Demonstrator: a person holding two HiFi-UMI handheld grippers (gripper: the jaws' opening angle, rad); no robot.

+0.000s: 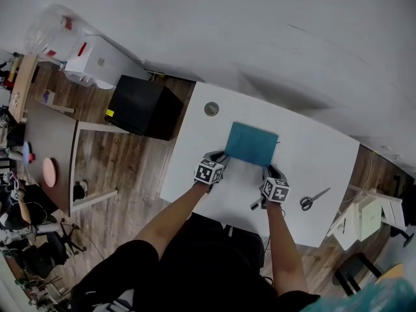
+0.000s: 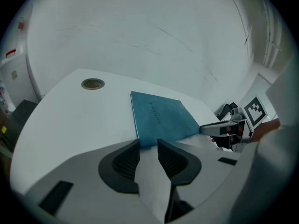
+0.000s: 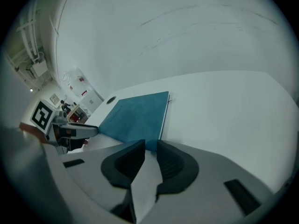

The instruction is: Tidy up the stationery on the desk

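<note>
A teal notebook (image 1: 252, 143) lies flat in the middle of the white desk (image 1: 318, 158). My left gripper (image 1: 221, 156) is at its near left corner and my right gripper (image 1: 269, 171) at its near right corner. In the left gripper view the jaws (image 2: 148, 146) stand side by side with only a narrow slit, and the notebook (image 2: 161, 118) corner sits right at their tips. The right gripper view shows the same: its jaws (image 3: 150, 146) are almost together against the notebook (image 3: 133, 118) corner. Nothing is pinched. Each gripper sees the other across the notebook's near edge.
Grey-handled scissors (image 1: 314, 199) lie on the desk to the right, and a black pen (image 1: 255, 205) lies just left of my right gripper's cube. A round cable hole (image 1: 211, 108) is at the far left of the desk. A black cabinet (image 1: 143, 106) stands beside the desk's left edge.
</note>
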